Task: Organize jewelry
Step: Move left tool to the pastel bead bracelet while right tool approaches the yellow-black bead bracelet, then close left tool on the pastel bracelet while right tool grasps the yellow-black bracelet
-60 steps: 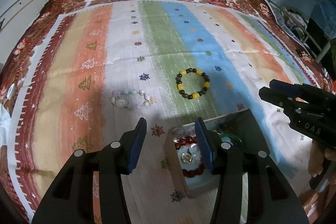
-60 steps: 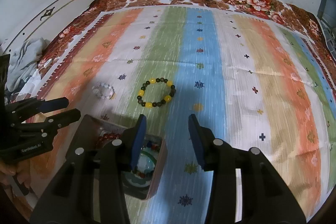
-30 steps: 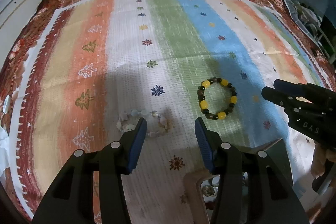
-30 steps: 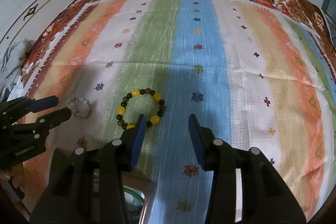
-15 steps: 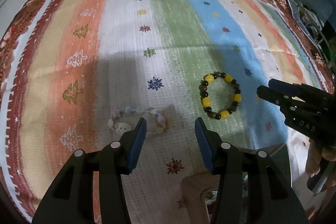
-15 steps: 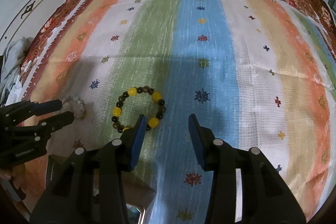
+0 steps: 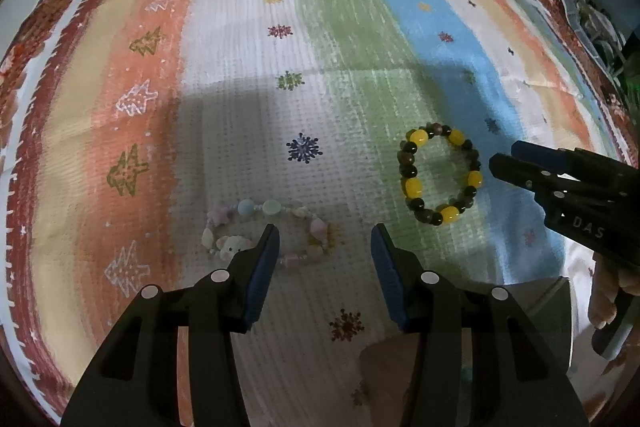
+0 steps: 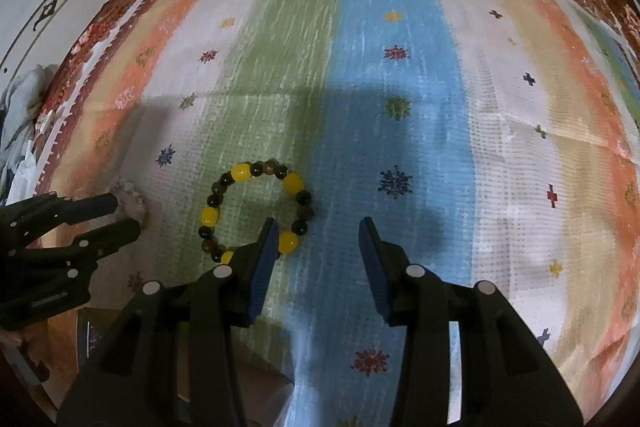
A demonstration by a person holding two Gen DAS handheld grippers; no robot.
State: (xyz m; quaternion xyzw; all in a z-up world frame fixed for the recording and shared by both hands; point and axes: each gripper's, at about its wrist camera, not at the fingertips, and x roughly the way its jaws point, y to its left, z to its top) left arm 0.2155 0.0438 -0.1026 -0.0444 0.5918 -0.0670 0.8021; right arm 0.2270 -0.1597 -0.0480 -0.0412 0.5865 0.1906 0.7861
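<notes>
Jewelry lies loose ahead of both tools: the left gripper (image 7: 324, 247) hangs with its jaws wide and empty, its left finger overlapping the near side of the pastel bracelet (image 7: 266, 233), a stance that looks set for taking one side of that loop. The right gripper (image 8: 316, 241), equally wide and empty, hovers with its left finger over the near rim of the yellow-and-brown bead bracelet (image 8: 256, 209), probably lined up for the same kind of pinch. Both bracelets rest flat, apart from each other, toward the near edge of the striped cloth (image 8: 400, 67) with its floral border. A box corner (image 7: 552, 307) shows near the lower right of the left view, likely where they belong. Pale wall lies beyond the cloth.
</notes>
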